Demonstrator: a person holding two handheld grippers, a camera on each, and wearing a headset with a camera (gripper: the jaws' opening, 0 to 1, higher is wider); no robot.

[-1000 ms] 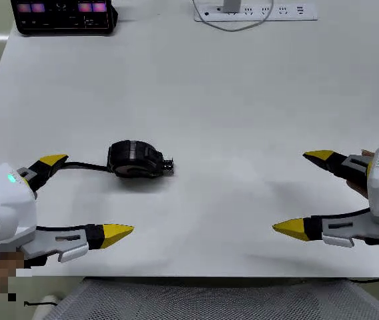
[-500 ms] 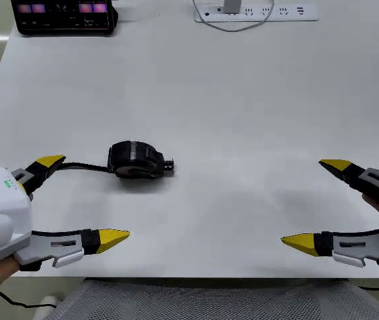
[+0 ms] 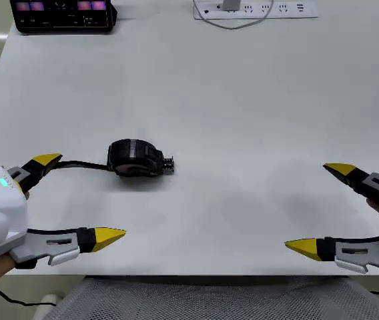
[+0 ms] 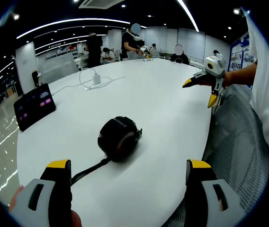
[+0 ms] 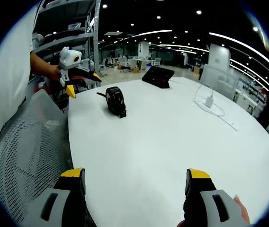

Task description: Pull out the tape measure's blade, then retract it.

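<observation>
One round black tape measure, blade retracted, lies untouched; left gripper and right gripper jaws spread.

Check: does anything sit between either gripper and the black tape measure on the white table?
Nothing visible does. Only bare white table separates the round black tape measure from the left gripper and right gripper; the measure's own black strap trails toward the left one.

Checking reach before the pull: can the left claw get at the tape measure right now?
Probably yes: the left claw is open and the tape measure lies just ahead on the table, nothing between.
</observation>
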